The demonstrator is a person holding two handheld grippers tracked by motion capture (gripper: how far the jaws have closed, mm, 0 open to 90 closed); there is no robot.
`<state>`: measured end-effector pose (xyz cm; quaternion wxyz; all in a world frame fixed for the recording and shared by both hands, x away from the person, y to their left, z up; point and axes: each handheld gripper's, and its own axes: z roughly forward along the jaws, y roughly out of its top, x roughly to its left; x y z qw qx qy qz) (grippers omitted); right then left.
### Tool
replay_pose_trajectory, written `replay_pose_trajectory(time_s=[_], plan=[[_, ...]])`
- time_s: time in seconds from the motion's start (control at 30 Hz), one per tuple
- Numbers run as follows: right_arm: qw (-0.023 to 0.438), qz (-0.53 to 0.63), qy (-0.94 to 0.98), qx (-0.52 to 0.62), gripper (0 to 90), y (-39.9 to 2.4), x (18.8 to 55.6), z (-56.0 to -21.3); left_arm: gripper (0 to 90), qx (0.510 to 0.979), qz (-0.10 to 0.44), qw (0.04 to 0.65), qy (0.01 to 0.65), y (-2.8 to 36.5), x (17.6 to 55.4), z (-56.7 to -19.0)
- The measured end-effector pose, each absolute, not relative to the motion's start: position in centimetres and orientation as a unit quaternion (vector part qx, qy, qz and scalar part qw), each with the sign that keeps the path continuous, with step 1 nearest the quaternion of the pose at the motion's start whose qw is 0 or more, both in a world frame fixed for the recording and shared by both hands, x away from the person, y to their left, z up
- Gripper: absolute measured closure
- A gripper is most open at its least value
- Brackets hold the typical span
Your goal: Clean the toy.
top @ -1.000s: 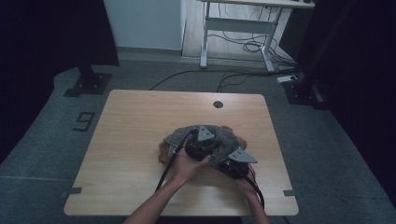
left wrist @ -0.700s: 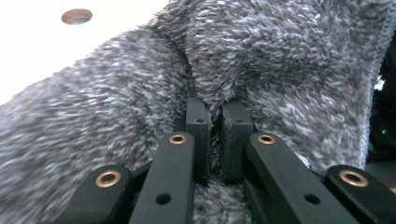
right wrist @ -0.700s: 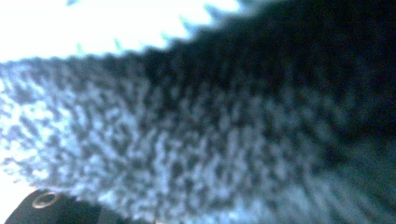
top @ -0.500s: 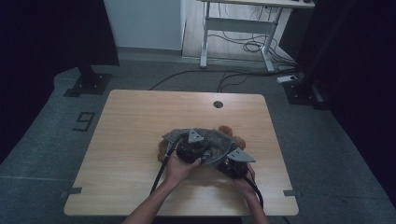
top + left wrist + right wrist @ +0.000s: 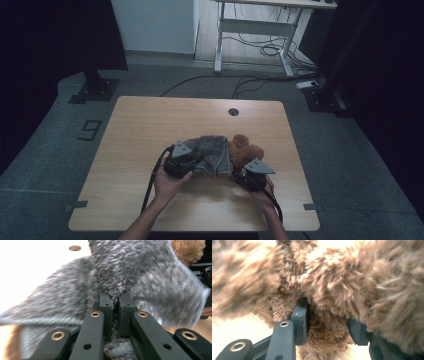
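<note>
The left gripper (image 5: 115, 305) had its two black jaws nearly together, pinching a fold of grey fleecy fabric (image 5: 140, 272); the fabric spread from nine o'clock across to three o'clock, blurred at its edges; a tuft of brown plush (image 5: 188, 248) showed at one o'clock behind it; the pale tabletop (image 5: 37, 262) lay at ten o'clock, with a round hole (image 5: 75, 248) at eleven o'clock.

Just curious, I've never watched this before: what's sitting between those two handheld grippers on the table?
In the high view, the grey fuzzy cloth and the brown plush toy lie between the left gripper and the right gripper.
</note>
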<state>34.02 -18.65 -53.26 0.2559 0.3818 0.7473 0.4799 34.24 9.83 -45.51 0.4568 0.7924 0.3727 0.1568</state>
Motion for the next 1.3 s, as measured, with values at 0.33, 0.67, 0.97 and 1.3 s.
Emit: replay_pose_trajectory(time_s=[0.33,0.67,0.97,1.3], plan=[[0.256,0.479,0.747,0.383,55.4,-18.7,34.0,-53.3,83.5,0.769,0.183,0.457,0.406,15.8,32.7,-46.1],[0.255,0.477,0.748,0.385,54.6,-18.6,34.0,-53.4,83.4,0.773,0.167,0.434,0.431,17.8,32.2,-49.2],[0.234,0.469,0.749,0.405,31.1,-21.2,32.1,-52.4,83.6,0.774,0.170,0.435,0.427,17.1,32.2,-49.9],[0.269,0.503,0.715,0.405,17.8,-23.3,31.2,-45.2,83.6,0.773,0.172,0.437,0.427,17.1,31.9,-50.0]])
